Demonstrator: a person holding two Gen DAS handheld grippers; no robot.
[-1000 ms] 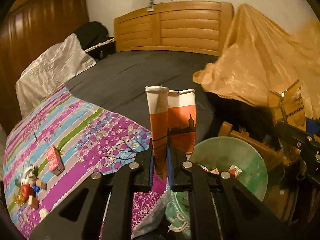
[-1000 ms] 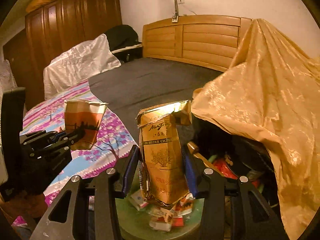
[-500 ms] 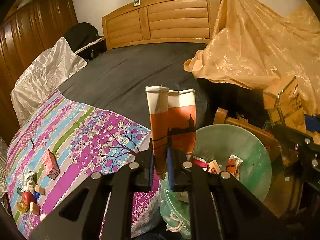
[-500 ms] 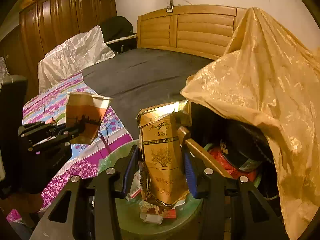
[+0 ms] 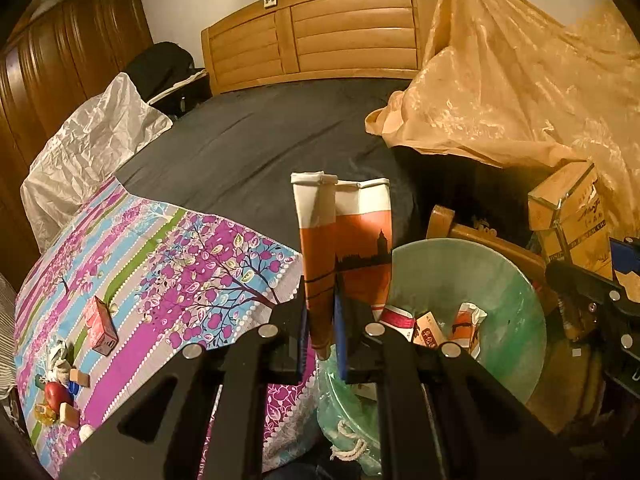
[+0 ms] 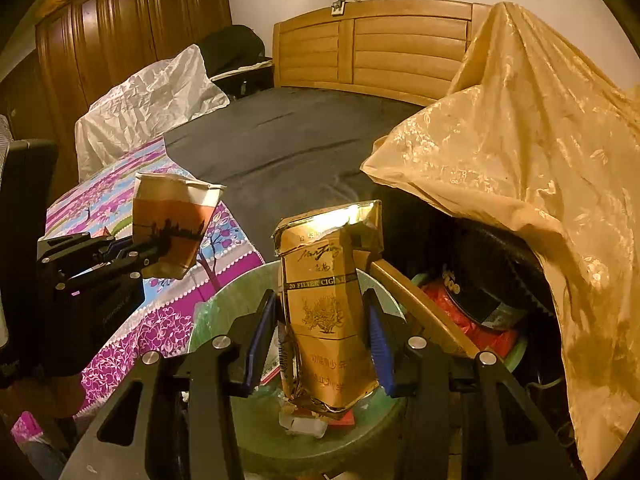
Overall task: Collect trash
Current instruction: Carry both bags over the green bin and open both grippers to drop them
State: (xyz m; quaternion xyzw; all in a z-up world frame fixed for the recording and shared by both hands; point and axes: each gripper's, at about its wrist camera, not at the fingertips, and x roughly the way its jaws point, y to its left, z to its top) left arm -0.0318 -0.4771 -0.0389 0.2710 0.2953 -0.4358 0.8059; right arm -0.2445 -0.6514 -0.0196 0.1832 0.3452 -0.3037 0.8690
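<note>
My left gripper point(image 5: 322, 320) is shut on an orange and white cigarette pack point(image 5: 344, 240), held upright beside the rim of a green lined trash bin point(image 5: 516, 284); the pack also shows in the right wrist view point(image 6: 172, 224). My right gripper point(image 6: 320, 344) is shut on a crumpled gold cigarette pack point(image 6: 324, 308), held upright over the same bin point(image 6: 236, 304). Several discarded packs point(image 5: 428, 326) lie inside the bin. A red pack point(image 5: 100, 324) and small scraps point(image 5: 56, 388) lie on the floral cloth.
The floral cloth point(image 5: 180, 272) covers the bed's near corner, with a dark sheet point(image 5: 260, 140) behind. A gold drape point(image 6: 520, 140) covers things on the right. A wooden chair frame point(image 6: 416, 292) stands against the bin. A white bag point(image 5: 88, 148) lies far left.
Both grippers have moved toward the bin with their packs; the bin sits larger and more central in both views. Both grips are unchanged.
</note>
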